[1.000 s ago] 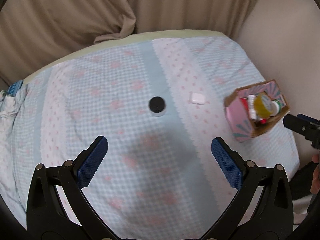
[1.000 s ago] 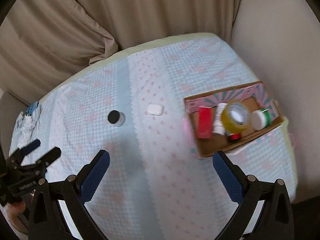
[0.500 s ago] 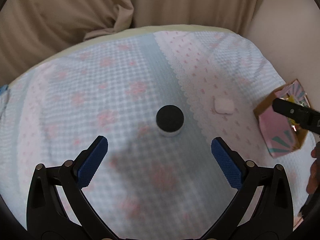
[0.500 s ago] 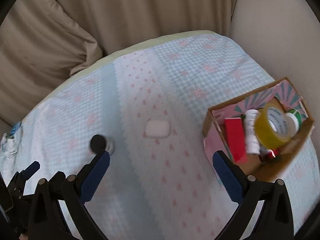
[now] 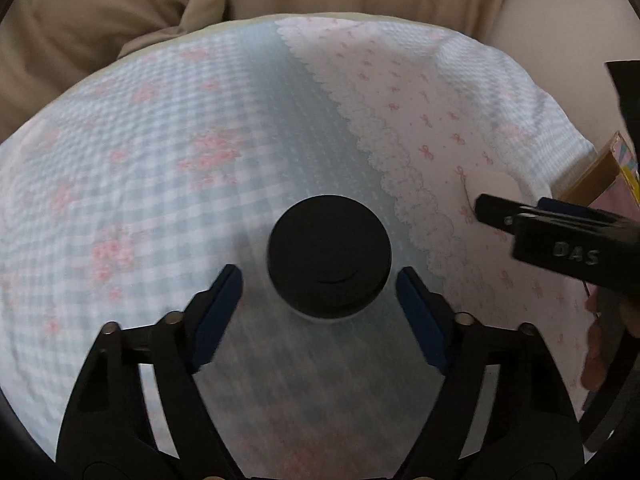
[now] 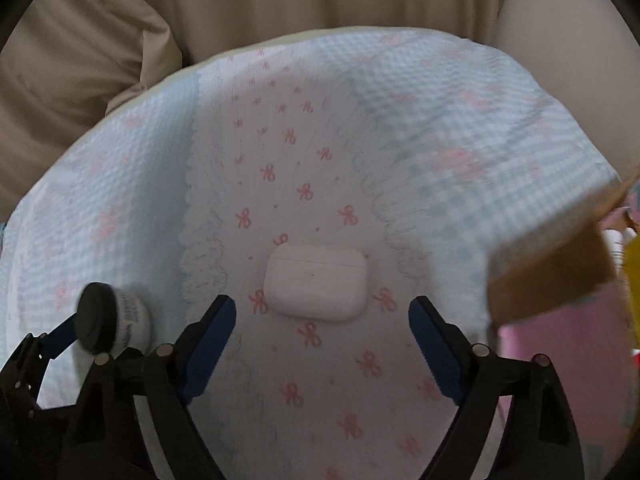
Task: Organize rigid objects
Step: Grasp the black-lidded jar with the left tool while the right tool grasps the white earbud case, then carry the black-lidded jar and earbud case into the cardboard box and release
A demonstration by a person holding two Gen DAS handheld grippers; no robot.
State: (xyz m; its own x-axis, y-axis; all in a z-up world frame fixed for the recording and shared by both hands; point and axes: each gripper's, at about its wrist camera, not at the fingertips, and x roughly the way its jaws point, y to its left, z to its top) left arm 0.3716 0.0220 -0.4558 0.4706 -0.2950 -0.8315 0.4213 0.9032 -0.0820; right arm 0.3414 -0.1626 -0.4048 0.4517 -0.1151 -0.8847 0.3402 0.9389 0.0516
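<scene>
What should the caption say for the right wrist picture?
Right gripper open over a white earbud case on the tablecloth.

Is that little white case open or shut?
Shut. The white case lies flat on the cloth, its lid seam a thin closed line.

Place: we see a home bedroom.
Signs: a bed's patterned sheet (image 5: 168, 184), beige curtains (image 6: 280, 0) behind it.

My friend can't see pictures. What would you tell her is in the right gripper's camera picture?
A white earbud case lies flat on a cloth with pink bows, just ahead of the right gripper, whose blue-padded jaws have just been closing but do not touch it. At lower left the left gripper reaches a black-lidded jar; a cardboard box sits at the right edge.
</scene>
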